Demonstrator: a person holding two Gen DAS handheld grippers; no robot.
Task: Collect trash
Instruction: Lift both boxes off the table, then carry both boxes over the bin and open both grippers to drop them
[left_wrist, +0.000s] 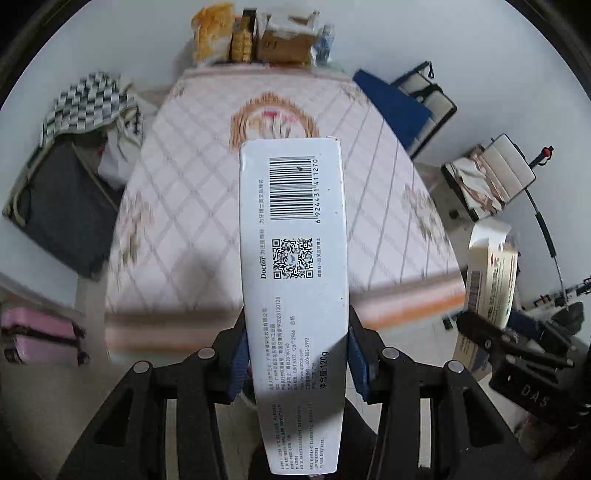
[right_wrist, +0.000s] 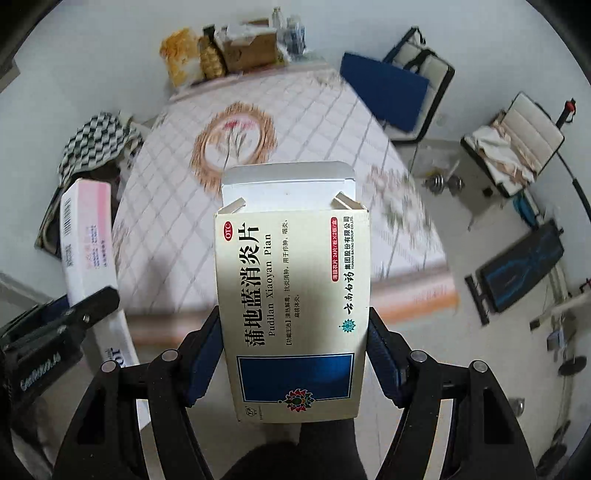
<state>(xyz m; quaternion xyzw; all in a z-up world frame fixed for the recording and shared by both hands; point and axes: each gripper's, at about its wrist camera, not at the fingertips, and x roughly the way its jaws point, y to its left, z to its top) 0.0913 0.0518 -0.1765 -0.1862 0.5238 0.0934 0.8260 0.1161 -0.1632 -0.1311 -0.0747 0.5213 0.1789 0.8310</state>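
My left gripper (left_wrist: 295, 332) is shut on a long white toothpaste box (left_wrist: 295, 258) with a barcode and QR code, held above the foot of a bed. My right gripper (right_wrist: 293, 321) is shut on a cream and blue medicine box (right_wrist: 295, 295) whose top flap stands open. The medicine box and the right gripper also show at the right edge of the left wrist view (left_wrist: 491, 273). The toothpaste box and the left gripper show at the left of the right wrist view (right_wrist: 88, 251).
A bed with a quilted pink mattress (left_wrist: 192, 192) lies below both grippers. Bags and a cardboard box (left_wrist: 284, 40) are piled at its far end. A checkered cloth (left_wrist: 88, 99) lies left, a pink suitcase (left_wrist: 37, 339) lower left. Folding chairs (right_wrist: 513, 147), dumbbells (right_wrist: 443, 182) stand right.
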